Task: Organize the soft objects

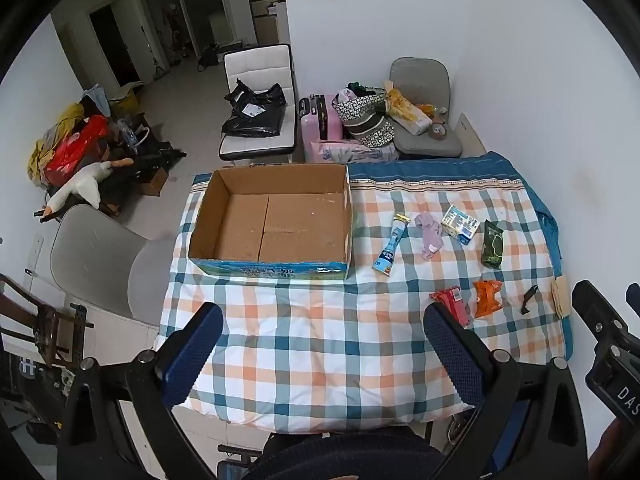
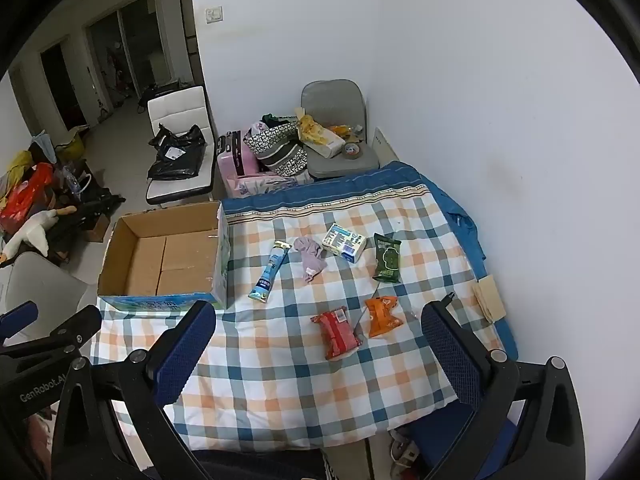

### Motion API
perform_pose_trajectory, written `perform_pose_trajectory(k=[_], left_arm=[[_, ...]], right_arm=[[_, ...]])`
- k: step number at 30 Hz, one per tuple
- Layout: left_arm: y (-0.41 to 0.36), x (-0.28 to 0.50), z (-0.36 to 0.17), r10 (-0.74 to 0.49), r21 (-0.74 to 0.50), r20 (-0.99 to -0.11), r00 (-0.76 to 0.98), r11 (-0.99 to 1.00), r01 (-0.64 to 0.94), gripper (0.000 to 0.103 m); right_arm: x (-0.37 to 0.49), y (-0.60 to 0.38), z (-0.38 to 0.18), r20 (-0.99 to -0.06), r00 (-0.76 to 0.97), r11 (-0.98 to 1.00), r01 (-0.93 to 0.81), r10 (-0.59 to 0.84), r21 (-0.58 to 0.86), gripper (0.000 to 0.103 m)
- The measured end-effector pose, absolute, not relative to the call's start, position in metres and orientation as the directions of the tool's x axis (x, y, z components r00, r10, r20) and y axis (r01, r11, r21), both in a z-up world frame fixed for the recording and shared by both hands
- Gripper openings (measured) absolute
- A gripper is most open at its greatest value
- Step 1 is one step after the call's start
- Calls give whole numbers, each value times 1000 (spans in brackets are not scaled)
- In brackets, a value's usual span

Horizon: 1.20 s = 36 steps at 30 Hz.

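Left gripper (image 1: 324, 344) fingers spread full wide, nothing between them, above the plaid cloth (image 1: 320, 360) on the tabletop; cardboard box (image 1: 272, 224) ahead of its left finger, red packet (image 1: 452, 304) just beyond its right fingertip; right gripper (image 2: 320, 344) fingers equally wide apart, holding nothing; red packet (image 2: 336, 334) and orange packet (image 2: 382, 316) between them, further ahead; purple sock (image 2: 310, 258), blue tube (image 2: 270, 272), green pouch (image 2: 387, 258) beyond.

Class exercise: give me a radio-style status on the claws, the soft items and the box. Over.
Left claw and right claw open, holding nothing. Cardboard box holds nothing; packets and purple cloth lie on the checked quilt. Nothing in the way.
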<state>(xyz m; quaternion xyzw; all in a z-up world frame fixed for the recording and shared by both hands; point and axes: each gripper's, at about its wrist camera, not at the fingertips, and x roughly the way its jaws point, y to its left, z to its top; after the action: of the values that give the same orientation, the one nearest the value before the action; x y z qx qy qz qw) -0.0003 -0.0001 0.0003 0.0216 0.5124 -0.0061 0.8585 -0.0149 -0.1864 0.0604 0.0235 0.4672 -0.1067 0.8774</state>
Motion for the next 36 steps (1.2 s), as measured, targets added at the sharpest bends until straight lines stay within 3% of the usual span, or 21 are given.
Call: perform_pose_trajectory(k=[36], left_arm=[[0, 0, 0, 11, 30, -883, 469, 999, 34, 103]], right_arm=[[-18, -186, 56, -827, 531, 975, 208, -182, -81, 103]])
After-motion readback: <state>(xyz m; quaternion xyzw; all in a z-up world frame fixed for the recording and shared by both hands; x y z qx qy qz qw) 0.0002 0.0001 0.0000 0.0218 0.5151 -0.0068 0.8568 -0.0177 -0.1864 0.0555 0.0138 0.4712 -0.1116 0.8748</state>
